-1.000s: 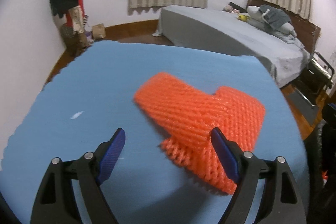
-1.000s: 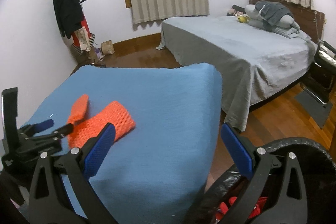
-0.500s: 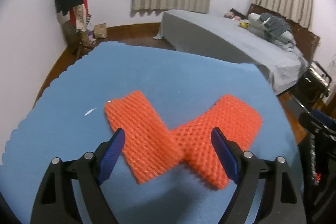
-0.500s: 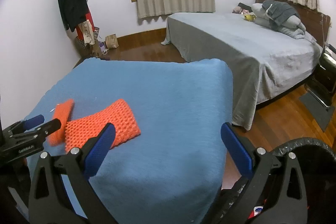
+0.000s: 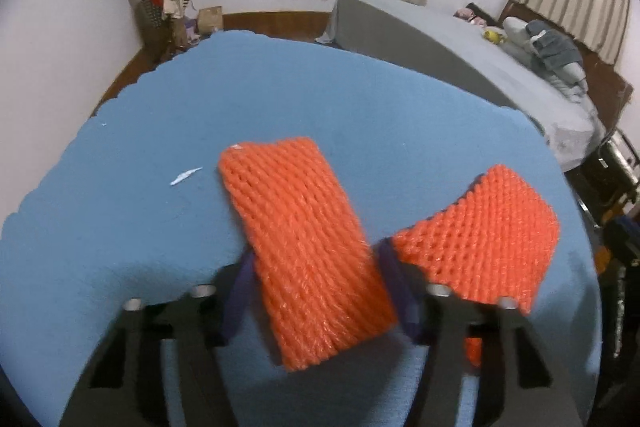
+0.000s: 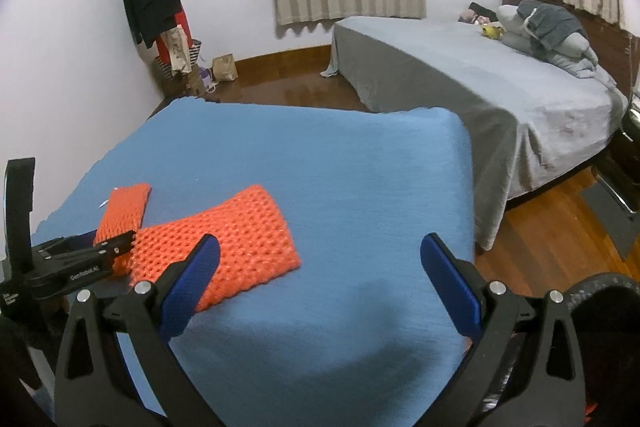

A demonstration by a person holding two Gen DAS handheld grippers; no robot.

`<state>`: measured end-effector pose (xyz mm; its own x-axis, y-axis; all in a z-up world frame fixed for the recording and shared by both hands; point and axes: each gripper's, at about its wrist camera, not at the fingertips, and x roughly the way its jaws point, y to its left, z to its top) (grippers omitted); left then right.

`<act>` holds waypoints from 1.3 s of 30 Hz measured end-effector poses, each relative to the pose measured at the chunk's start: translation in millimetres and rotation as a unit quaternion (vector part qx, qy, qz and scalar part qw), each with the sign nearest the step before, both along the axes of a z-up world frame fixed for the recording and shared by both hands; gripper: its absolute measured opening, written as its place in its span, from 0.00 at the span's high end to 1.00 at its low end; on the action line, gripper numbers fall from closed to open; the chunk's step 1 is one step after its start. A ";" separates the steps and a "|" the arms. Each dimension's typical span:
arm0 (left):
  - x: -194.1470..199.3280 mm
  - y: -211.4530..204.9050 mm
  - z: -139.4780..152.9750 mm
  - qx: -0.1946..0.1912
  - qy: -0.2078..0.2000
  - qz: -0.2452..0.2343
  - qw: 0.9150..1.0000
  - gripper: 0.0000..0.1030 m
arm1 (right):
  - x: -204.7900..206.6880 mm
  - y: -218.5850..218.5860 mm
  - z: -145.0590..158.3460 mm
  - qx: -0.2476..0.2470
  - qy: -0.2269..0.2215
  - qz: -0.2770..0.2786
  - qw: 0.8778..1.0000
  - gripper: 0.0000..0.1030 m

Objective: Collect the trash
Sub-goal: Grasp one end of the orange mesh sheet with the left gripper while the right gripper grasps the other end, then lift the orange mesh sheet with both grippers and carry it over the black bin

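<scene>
Your left gripper has just been closing; its blue pads now pinch the near end of an orange foam-net sleeve on the blue cloth-covered table. A second sleeve lies beside it. "GenRobot.AI" marks that gripper's body. Your right gripper hangs wide, empty.

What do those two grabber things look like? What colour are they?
Both are black plastic claws with two fingers each. The right gripper has bright blue flat pads on the inside of its fingers and shiny silver screws. The left gripper has the same black frame, dark blue pads and silver screws, plus small white lettering on its side. No hands or sleeves show.
</scene>
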<state>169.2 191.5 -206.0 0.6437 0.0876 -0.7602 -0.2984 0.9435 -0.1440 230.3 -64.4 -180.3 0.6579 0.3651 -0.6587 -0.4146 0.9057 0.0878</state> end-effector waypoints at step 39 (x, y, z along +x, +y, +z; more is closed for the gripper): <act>-56.6 -3.5 44.6 0.021 -0.054 -0.016 0.998 0.81 | -13.4 58.3 9.1 0.037 0.056 0.078 0.995 0.87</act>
<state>112.6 188.0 -161.4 0.7248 0.0967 -0.6821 -0.2537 0.9580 -0.1338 216.9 -6.1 -171.2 0.5132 0.5078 -0.6919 -0.5338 0.8201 0.2059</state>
